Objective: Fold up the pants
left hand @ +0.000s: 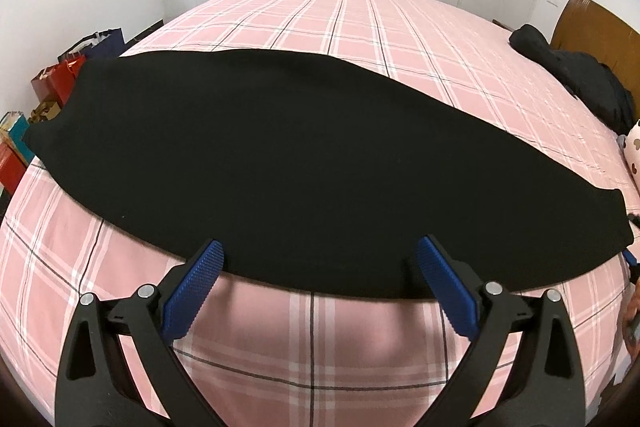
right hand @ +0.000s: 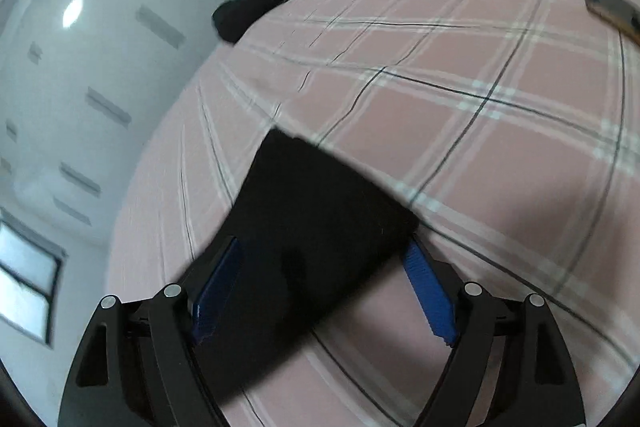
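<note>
— Where are we?
— My left gripper (left hand: 318, 259) is spread at the near edge of the pants (left hand: 280, 155), already a long strip across the bed (left hand: 360, 339). My right gripper (right hand: 322, 259) is spread too; that view's blurred, but probably straddling one end. Crosswise folds remain.

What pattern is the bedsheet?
Pink plaid, white and dark lines; bedsheet shows best in left wrist view.

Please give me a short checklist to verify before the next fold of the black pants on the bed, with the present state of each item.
1. Pants lie flat on the bedsheet: ok.
2. Left tool open, at the near edge: ok.
3. Right tool open around the pants' end: ok.
4. Right tool steady: not ok, view blurred.
5. Dark clothes apart from the pants: ok.
6. Layers aligned: cannot tell.
</note>
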